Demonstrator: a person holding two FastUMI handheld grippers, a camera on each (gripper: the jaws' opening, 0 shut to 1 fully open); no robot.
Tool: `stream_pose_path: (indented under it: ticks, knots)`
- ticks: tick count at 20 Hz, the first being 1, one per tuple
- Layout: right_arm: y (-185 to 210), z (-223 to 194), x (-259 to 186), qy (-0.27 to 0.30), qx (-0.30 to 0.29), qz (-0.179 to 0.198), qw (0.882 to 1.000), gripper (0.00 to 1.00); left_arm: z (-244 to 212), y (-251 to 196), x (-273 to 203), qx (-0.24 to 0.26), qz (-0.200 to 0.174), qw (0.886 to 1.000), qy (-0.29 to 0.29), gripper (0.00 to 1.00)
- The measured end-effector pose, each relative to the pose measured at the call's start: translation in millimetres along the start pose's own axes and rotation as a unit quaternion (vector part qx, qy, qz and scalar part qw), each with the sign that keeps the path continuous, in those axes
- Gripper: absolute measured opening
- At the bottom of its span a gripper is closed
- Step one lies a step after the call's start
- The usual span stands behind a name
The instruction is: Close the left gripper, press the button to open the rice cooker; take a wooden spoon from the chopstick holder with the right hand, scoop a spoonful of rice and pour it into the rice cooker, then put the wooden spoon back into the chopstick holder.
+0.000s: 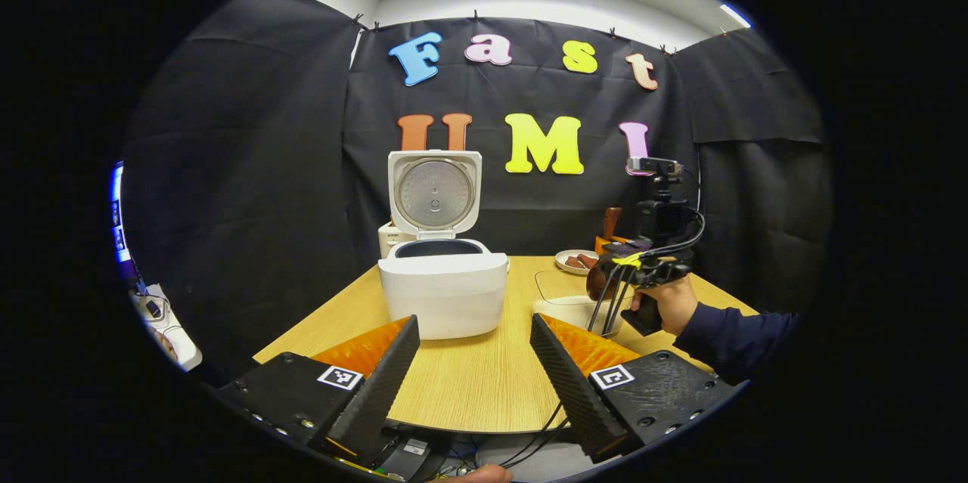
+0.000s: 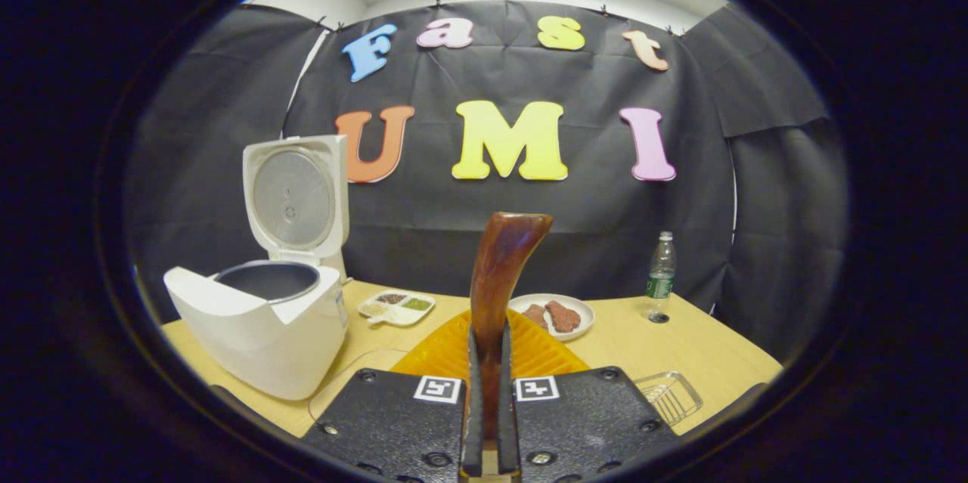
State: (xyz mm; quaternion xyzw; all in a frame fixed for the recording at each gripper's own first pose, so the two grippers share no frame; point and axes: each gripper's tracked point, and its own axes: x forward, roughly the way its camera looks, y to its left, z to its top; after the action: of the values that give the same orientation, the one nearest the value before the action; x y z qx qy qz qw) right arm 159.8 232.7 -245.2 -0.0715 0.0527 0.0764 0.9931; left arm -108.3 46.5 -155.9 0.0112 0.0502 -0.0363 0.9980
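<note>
In the left gripper view, the left claw (image 1: 473, 358) hangs low over the near edge of the wooden counter (image 1: 469, 377), its two fingers spread wide apart with nothing between them. Straight ahead between the fingers stands the white rice cooker (image 1: 442, 294), its lid (image 1: 434, 192) swung up and standing upright behind the pot, the round metal inner plate facing forward. To the right of the cooker, a hand (image 1: 665, 303) in a dark sleeve holds the right claw (image 1: 609, 279) above a clear container (image 1: 578, 309) on the counter; dark cables hang from it, and the bowl of the wooden spoon (image 1: 597, 283) shows beneath it. Whether the spoon touches the container's contents cannot be told. Behind it sits a small white plate (image 1: 576, 261) with brown pieces on it.

In the right gripper view, the right claw (image 2: 488, 392) is closed tight on the wooden spoon (image 2: 499, 271), both fingers pressed against its brown handle, which rises upright and slightly curved from between them. The rice cooker (image 2: 261, 332) stands on the left of the counter (image 2: 703, 354), open, with its dark inner pot visible. Beside it lies a divided tray (image 2: 397, 307) of small portions, then the white plate (image 2: 556, 314), and farther right a plastic bottle (image 2: 660, 277) standing upright. A clear rack-like item (image 2: 669, 394) lies at the near right.
</note>
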Motion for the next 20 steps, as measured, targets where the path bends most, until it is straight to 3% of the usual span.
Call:
stream_pose_path:
  ticks: [4, 10, 13, 20]
  knots:
    - [-5.2, -35.0, 13.5, 0.033, -0.020, -0.033, 0.999, 0.13, -6.7, 3.5, 2.1, -0.005, 0.000, 1.000, 0.006, 0.94]
    - [41.0, -51.1, 1.2, 0.073, 0.056, 0.050, 0.995, 0.13, -10.8, 6.2, 0.7, -0.011, 0.003, 1.000, 0.014, 0.94]
    - [50.0, -51.3, -2.1, 0.082, 0.082, 0.064, 0.991, 0.13, -10.0, 4.1, -0.9, -0.010, 0.000, 1.000, 0.015, 0.94]
    - [69.1, -51.5, -6.3, 0.118, 0.184, 0.122, 0.968, 0.13, -12.1, -0.6, -3.4, -0.010, -0.004, 1.000, 0.016, 0.94]
